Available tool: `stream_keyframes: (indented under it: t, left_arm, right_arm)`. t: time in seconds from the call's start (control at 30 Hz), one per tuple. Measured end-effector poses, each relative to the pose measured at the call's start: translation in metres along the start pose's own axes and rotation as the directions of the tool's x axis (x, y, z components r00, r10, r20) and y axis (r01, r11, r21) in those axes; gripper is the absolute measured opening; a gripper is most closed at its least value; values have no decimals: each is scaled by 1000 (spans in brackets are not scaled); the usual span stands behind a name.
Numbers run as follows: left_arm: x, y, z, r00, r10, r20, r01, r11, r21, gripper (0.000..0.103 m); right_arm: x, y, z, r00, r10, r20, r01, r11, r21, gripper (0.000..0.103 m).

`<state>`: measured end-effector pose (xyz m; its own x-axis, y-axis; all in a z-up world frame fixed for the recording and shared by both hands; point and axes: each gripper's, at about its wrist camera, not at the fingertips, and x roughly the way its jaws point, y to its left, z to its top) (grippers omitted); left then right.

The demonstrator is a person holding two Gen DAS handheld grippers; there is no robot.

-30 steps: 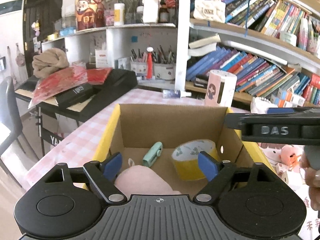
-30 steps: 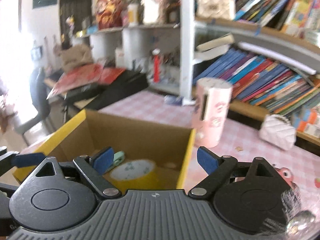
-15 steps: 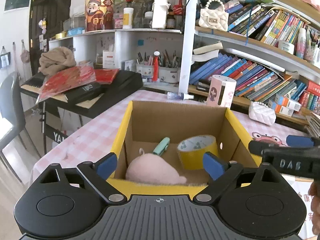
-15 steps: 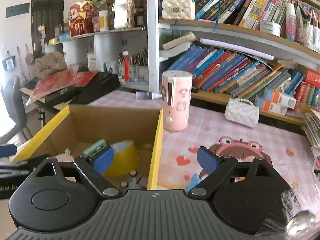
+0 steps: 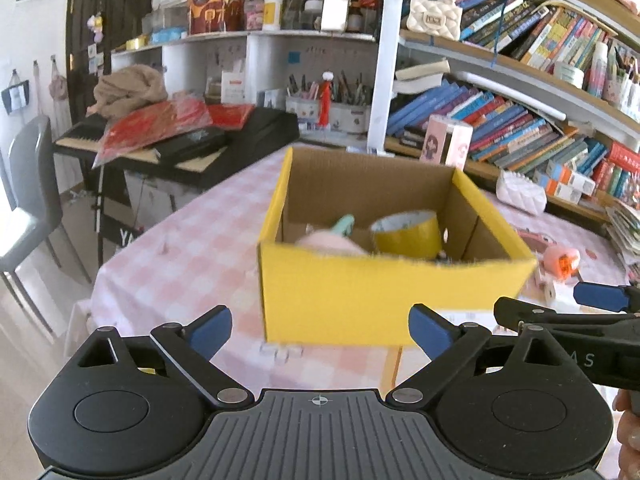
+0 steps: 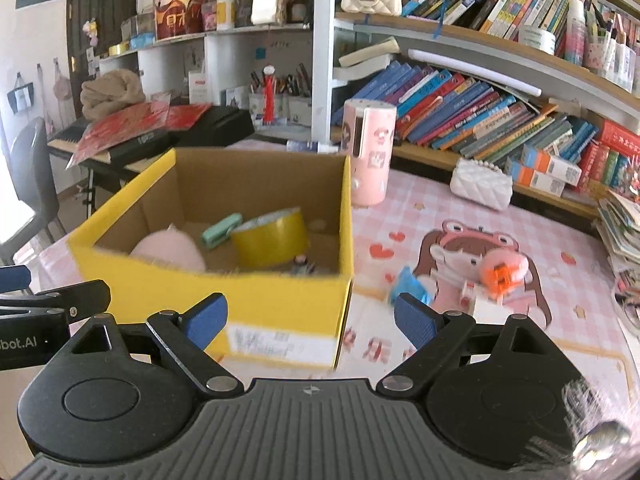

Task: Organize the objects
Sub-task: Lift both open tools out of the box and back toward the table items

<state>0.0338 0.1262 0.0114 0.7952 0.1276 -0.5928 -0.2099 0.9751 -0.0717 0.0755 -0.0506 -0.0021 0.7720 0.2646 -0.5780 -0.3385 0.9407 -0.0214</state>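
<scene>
On the desk (image 6: 460, 216), a yellow cardboard box (image 6: 256, 304) holds a tape roll (image 6: 272, 238) and pink plush (image 6: 168, 250). Left claw (image 5: 320, 330) has just been opening, gaping empty; right claw (image 6: 310, 316) is spread wide, empty.

A yellow box (image 6: 280, 312) sits on a pink-and-white checked tablecloth (image 5: 180, 264).

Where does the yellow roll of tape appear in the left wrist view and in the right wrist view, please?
Left wrist view: the yellow roll of tape stands inside the yellow box, right of centre, behind its near wall.
Right wrist view: the roll is left of centre, inside the box, beside the mint green item.
Shared landmark: the pink cylinder standing behind the box.
</scene>
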Motion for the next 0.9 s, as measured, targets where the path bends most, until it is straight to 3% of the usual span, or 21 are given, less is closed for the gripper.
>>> stream_keyframes:
  t: [0.5,0.9]
  left_arm:
    - [-37,3,-38,998,-10,-60,14,997,81,97]
    - [-48,-15,-59,991,-88,-105,103,984,146,97]
  right_arm:
    - [-47,17,-50,999,-28,-42,29,999,31,91]
    - [-75,8,-80,993,-96,-62,101,991,87,92]
